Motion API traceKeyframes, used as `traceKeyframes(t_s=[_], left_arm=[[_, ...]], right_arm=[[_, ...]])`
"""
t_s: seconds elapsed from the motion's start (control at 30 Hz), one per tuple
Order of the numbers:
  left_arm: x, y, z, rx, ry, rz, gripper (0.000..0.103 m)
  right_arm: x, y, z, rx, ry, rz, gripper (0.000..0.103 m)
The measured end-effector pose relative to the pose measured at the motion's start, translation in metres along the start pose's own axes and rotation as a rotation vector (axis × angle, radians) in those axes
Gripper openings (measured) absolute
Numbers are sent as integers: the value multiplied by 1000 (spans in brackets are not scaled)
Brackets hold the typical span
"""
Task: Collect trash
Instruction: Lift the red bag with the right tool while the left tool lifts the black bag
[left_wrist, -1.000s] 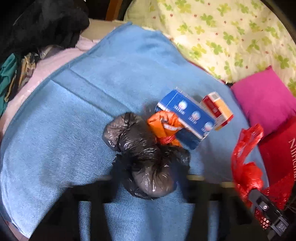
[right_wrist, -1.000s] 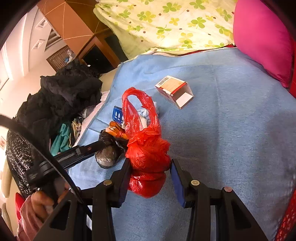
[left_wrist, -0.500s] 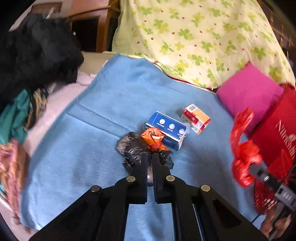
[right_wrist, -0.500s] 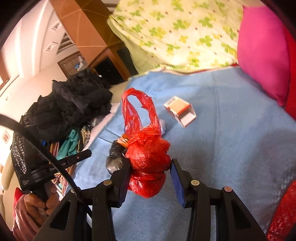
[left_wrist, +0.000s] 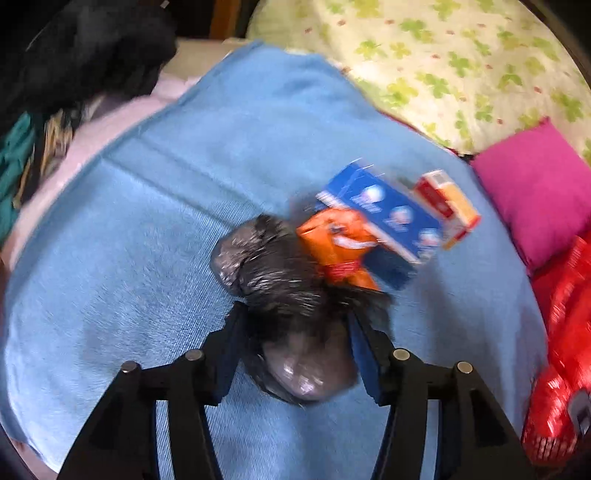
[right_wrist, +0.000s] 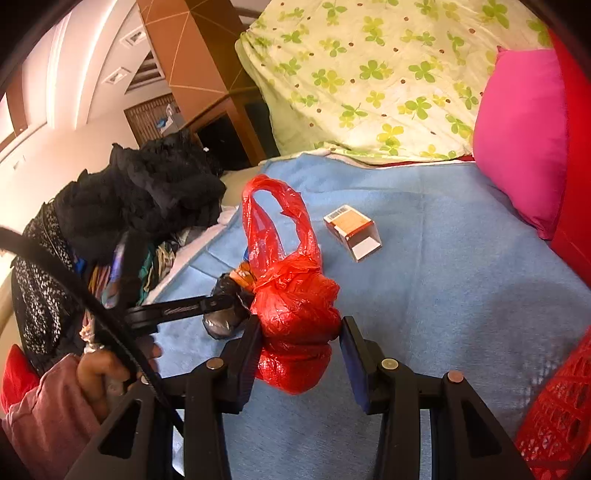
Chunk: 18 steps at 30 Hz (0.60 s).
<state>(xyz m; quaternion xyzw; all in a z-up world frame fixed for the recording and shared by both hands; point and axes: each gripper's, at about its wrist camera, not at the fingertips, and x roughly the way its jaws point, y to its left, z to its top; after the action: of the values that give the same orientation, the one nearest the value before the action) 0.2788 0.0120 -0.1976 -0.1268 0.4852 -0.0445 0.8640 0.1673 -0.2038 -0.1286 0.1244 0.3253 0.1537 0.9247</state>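
A black plastic trash bag (left_wrist: 280, 295) lies on the blue blanket (left_wrist: 147, 240). My left gripper (left_wrist: 295, 332) is open, its fingers on either side of the bag's near lump. An orange wrapper (left_wrist: 336, 247), a blue box (left_wrist: 384, 214) and a red-and-orange carton (left_wrist: 448, 206) lie just beyond it. My right gripper (right_wrist: 299, 339) is shut on a knotted red plastic bag (right_wrist: 295, 310) and holds it above the blanket (right_wrist: 443, 295). The black bag (right_wrist: 225, 314) and the carton (right_wrist: 352, 230) also show in the right wrist view.
A red mesh basket (right_wrist: 554, 413) sits at the right edge. A pink pillow (right_wrist: 517, 133) and a clover-print quilt (right_wrist: 369, 74) lie at the back. A heap of dark clothes (right_wrist: 140, 206) lies at the left edge of the bed.
My left gripper, shut and drawn back half a second ago, has opened and moved down around the black bag. My right gripper still holds the red bag, lifted slightly.
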Motion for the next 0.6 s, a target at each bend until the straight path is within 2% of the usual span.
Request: traceKeyframes(t_s=[0.13,0.2,0.43,0.6], left_arm=[[-3,7,-6,-19,-2,-15,34],[-19,4,-11,7,-32,6,34],[-104,-12,-30,109,-173,-4,34],[-162,-42,-45,228,-295,39,34]], right_arm=[[7,-2,1,-3,13,-7,45],[7,-3,1,0,10,-6,45],[-21,-4,4,6,-72,16,45],[-56,-1,5,-26,-175,0,45]])
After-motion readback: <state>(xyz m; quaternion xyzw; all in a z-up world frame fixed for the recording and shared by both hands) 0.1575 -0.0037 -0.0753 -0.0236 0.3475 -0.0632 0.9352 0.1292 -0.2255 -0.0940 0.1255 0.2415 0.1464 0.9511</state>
